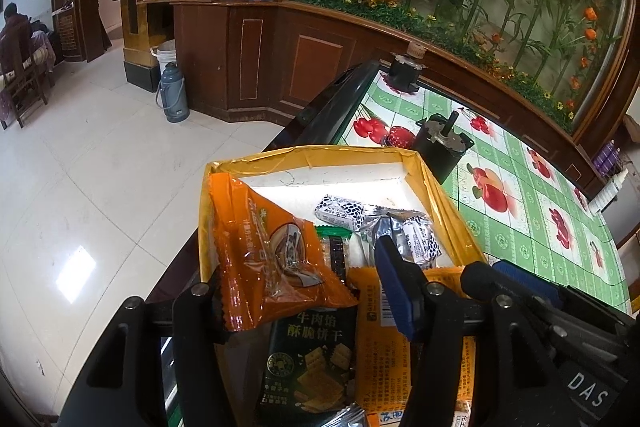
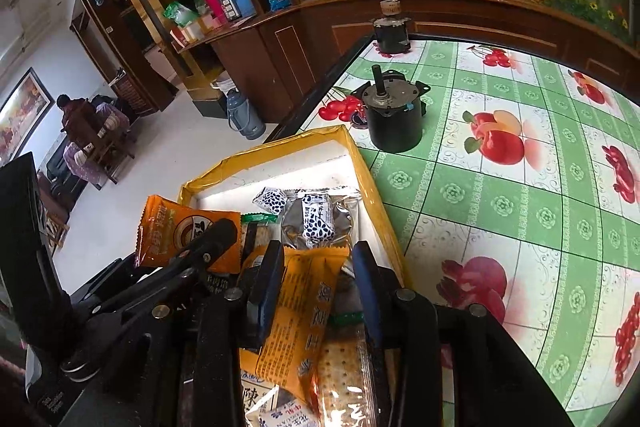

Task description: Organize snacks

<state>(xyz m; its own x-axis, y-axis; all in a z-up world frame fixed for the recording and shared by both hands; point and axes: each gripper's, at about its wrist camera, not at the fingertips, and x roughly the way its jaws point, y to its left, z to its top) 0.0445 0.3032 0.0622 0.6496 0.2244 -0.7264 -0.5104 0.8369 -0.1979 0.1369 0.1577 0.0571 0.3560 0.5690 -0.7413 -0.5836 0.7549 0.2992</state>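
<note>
A yellow-rimmed white box (image 1: 304, 157) (image 2: 372, 183) sits at the table's left edge with several snack packets in it. My left gripper (image 1: 292, 267) is open over its near end. An orange packet (image 1: 272, 255) (image 2: 176, 231) stands tilted against its left finger, with a gap to the blue right pad. Below lies a dark green cracker packet (image 1: 308, 355). My right gripper (image 2: 318, 251) is open just beside the left one. A yellow-orange packet (image 2: 300, 307) lies between its blue pads, clear of the right pad. Small black-and-white candies (image 1: 340, 213) (image 2: 318, 219) lie further in.
Two black motors (image 2: 394, 119) (image 2: 390, 33) stand on the green fruit-print tablecloth (image 2: 500, 219) just beyond the box. The table's dark edge (image 1: 316, 115) drops to a tiled floor with a grey flask (image 1: 172, 95). A wooden cabinet runs behind.
</note>
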